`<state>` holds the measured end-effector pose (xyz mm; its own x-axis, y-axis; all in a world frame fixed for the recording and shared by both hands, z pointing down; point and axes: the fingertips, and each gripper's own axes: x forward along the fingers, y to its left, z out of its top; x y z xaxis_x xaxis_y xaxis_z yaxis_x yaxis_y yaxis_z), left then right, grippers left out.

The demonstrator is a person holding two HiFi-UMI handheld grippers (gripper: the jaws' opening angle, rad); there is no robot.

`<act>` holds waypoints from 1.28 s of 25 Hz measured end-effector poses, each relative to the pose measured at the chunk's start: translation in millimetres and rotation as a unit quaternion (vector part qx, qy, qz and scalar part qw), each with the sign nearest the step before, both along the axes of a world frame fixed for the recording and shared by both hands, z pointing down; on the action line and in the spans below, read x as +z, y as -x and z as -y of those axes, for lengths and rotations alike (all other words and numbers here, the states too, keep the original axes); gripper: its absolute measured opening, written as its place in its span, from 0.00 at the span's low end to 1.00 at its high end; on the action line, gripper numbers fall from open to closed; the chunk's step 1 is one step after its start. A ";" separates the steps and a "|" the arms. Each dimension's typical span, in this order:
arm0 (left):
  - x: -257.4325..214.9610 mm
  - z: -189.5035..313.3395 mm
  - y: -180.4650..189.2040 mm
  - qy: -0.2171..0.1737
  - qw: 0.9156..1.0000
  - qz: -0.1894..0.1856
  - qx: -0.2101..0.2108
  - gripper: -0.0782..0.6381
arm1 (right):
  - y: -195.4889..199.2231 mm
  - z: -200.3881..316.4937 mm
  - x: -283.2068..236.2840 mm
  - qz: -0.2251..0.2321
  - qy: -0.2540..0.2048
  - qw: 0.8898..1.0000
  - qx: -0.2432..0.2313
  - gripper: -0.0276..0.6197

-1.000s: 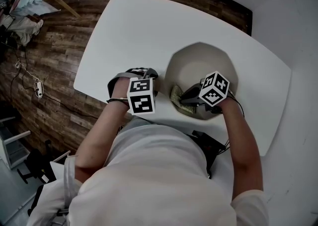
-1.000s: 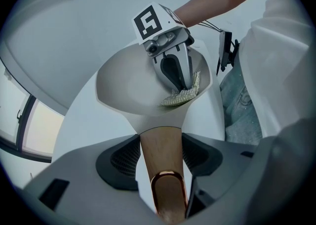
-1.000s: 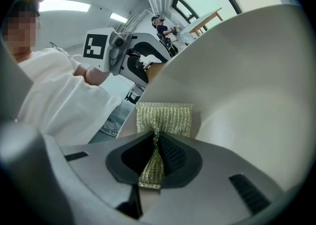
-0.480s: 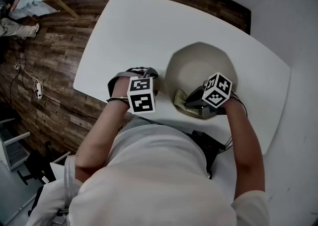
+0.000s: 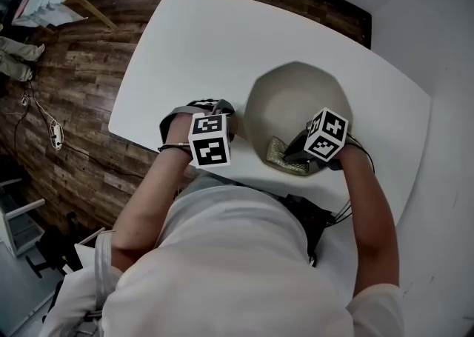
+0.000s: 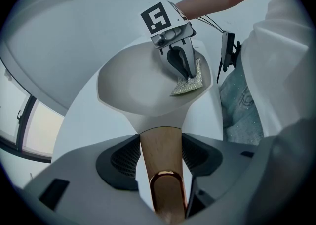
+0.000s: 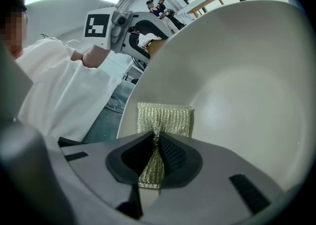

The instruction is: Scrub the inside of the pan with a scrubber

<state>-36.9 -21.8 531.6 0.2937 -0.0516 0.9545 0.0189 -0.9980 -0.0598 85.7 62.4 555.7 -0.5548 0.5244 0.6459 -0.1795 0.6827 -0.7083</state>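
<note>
1. Our left gripper (image 6: 160,158) is clamped on the pan's wooden handle (image 6: 159,142). The handle runs straight out between the two jaws, with both pads pressed against its sides.
2. The pale pan (image 5: 296,98) sits directly ahead of that gripper on the white worktop (image 5: 192,39), its bowl facing up.
3. Our right gripper (image 7: 155,156) pinches the glittery green-gold scrubber (image 7: 165,117). Its jaws are almost together, and the scrubber is bunched thin between the pads, fanning out flat beyond the tips.
4. The fanned end of the scrubber lies against the pan's inner wall just ahead of the right gripper's tips, close under the rim.
5. Seen from the left gripper, the right gripper stands beyond the handle at the far right of the bowl, tips pointing down into the pan.
</note>
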 end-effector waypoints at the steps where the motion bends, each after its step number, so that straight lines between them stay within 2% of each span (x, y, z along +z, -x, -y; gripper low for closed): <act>1: -0.2 0.5 -0.4 0.000 1.000 0.000 0.000 0.47 | -3.2 -1.0 -0.1 -0.007 0.001 1.000 -0.004 0.11; 14: 3.0 -1.7 -2.6 0.000 1.000 0.002 -0.009 0.47 | -33.4 -8.6 5.4 -0.096 -0.028 0.993 -0.066 0.11; 20: 3.2 -2.3 -2.6 0.001 1.000 -0.001 -0.012 0.47 | -47.2 -4.7 8.8 -0.140 -0.033 0.987 -0.064 0.11; 28: 2.2 -5.3 -3.3 0.001 1.000 -0.001 -0.012 0.47 | -73.6 4.7 14.9 -0.206 -0.065 0.974 -0.064 0.11; 32: 2.2 -6.2 -2.4 0.002 1.000 -0.001 -0.011 0.47 | -83.0 11.3 19.9 -0.247 -0.089 0.962 -0.078 0.11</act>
